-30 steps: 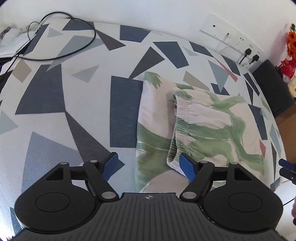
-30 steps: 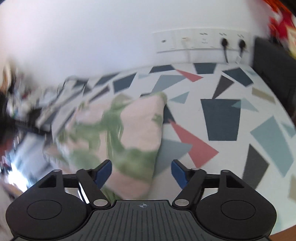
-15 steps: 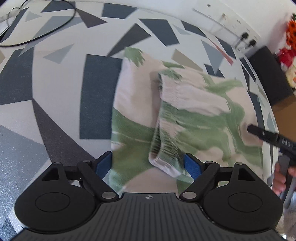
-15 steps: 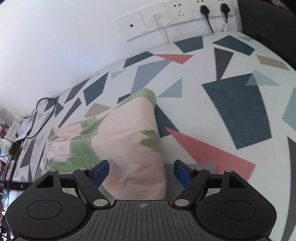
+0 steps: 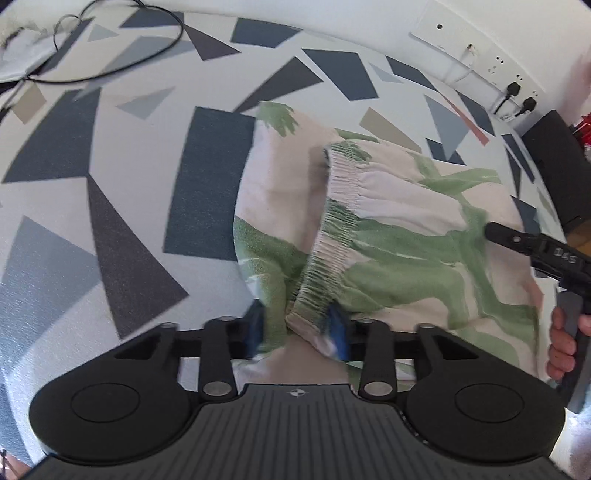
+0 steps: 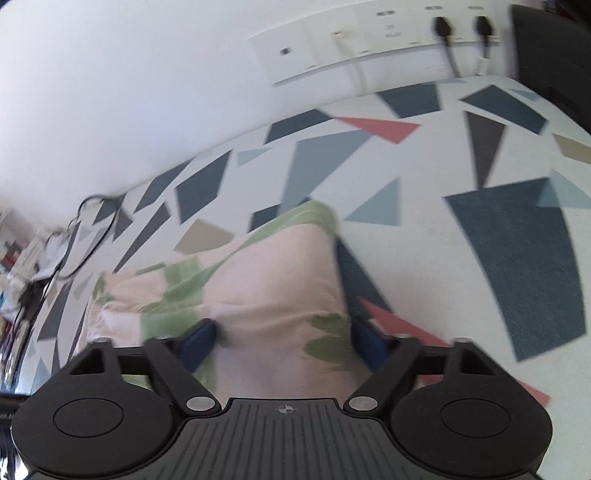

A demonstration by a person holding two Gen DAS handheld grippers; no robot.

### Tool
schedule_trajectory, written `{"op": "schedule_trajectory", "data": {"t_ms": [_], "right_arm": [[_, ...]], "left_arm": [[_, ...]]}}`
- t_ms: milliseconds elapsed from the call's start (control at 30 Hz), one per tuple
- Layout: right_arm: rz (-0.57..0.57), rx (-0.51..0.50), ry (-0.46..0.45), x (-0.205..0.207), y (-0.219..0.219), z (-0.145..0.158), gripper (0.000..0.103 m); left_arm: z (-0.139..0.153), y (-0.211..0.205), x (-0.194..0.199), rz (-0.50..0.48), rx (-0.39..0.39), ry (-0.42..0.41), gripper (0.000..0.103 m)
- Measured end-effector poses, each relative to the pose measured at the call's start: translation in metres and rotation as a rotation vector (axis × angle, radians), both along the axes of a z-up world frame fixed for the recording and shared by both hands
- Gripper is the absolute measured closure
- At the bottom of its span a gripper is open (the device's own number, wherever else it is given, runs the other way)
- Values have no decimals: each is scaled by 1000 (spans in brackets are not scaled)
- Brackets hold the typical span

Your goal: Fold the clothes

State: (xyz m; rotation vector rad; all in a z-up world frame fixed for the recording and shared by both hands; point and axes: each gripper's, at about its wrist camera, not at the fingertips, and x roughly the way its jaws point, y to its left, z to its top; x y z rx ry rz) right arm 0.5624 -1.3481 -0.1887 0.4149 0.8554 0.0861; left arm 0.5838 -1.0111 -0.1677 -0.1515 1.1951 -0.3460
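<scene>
A folded pair of pink shorts with green leaf print [image 5: 388, 236] lies on the patterned cloth-covered surface [image 5: 110, 184]; its gathered elastic waistband [image 5: 332, 236] faces up. My left gripper [image 5: 297, 326] has its blue pads closed in on the near edge of the shorts at the waistband end. My right gripper [image 6: 282, 341] straddles the other near corner of the shorts [image 6: 273, 295], its blue pads still wide apart with fabric between them. The right gripper also shows in the left wrist view [image 5: 535, 247], held by a hand.
A black cable [image 5: 110, 55] loops at the far left of the surface. Wall sockets with plugs [image 6: 458, 26] line the white wall behind. A black box [image 5: 554, 162] stands at the right end.
Both grippers have moved in onto the near edge of the shorts. The left pads have closed from wide apart onto the fabric. The right pads now sit on either side of the corner.
</scene>
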Motion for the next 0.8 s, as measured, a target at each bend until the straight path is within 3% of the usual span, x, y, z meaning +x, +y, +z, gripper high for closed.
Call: {"op": "schedule_trajectory", "data": {"t_ms": [33, 100, 167, 233, 333, 400, 467, 600, 800], "right_arm": [[26, -18, 8, 1, 6, 1, 47], [75, -25, 29, 1, 15, 2, 74], [96, -13, 33, -4, 20, 2, 75], [105, -16, 29, -9, 24, 1, 69], [96, -40, 11, -13, 34, 1, 52], [93, -65, 5, -14, 45, 1, 35], [94, -118, 0, -13, 60, 0, 33], [139, -203, 8, -8, 96, 2, 68], [94, -239, 40, -3, 145, 8, 79]], "left_arm": [[0, -1, -2, -10, 9, -6, 79], [3, 0, -7, -34, 27, -22, 83], [5, 7, -10, -32, 38, -24, 84], [7, 18, -12, -21, 29, -27, 84], [5, 35, -13, 2, 19, -13, 84], [4, 42, -14, 2, 27, -18, 84], [4, 48, -15, -8, 28, -26, 84], [4, 55, -17, -42, 64, -42, 84], [6, 72, -12, -85, 139, -70, 84]]}}
